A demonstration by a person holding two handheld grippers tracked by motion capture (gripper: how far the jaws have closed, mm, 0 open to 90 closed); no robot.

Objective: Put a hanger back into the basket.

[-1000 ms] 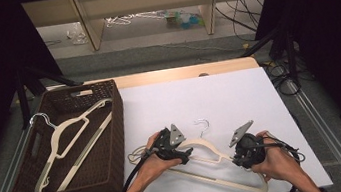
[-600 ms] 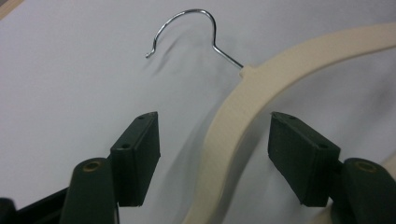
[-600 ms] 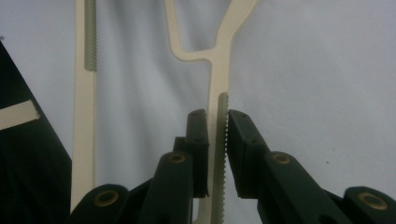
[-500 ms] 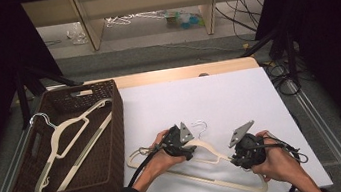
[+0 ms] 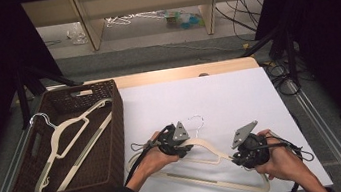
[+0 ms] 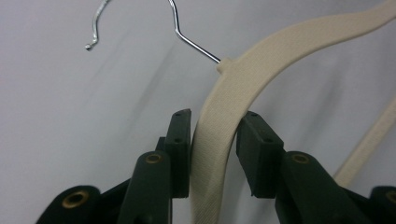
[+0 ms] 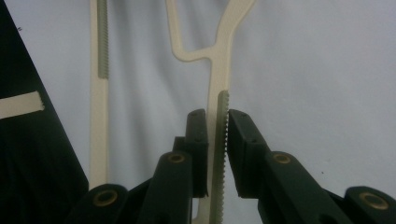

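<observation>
I hold a cream hanger (image 5: 202, 159) with both of my grippers, on the near part of the white table (image 5: 219, 99). The hanger lies flat there, with its metal hook (image 5: 196, 121) pointing to the far side and its long bottom bar running toward the near right corner.

My left gripper (image 5: 180, 147) is at the neck of the hanger, just below the place where the hook enters the plastic. In the left gripper view, the jaws stand on both sides of the left shoulder of the hanger (image 6: 219, 135). The left jaw presses on the plastic, and the right jaw touches it at its upper corner, so this gripper is clamped on the hanger.

My right gripper (image 5: 248, 158) is at the right arm of the hanger, near the right end. In the right gripper view, the arm of the hanger (image 7: 218, 140), with its ribbed strip, goes between the two jaws. The jaws are close on both sides, with only a thin gap visible, so I take it as closed on the hanger too.

At the left side of the table there is a dark woven basket (image 5: 113, 134). Inside it lies a second cream hanger (image 5: 71, 137), with its hook at the far left corner of the basket.
</observation>
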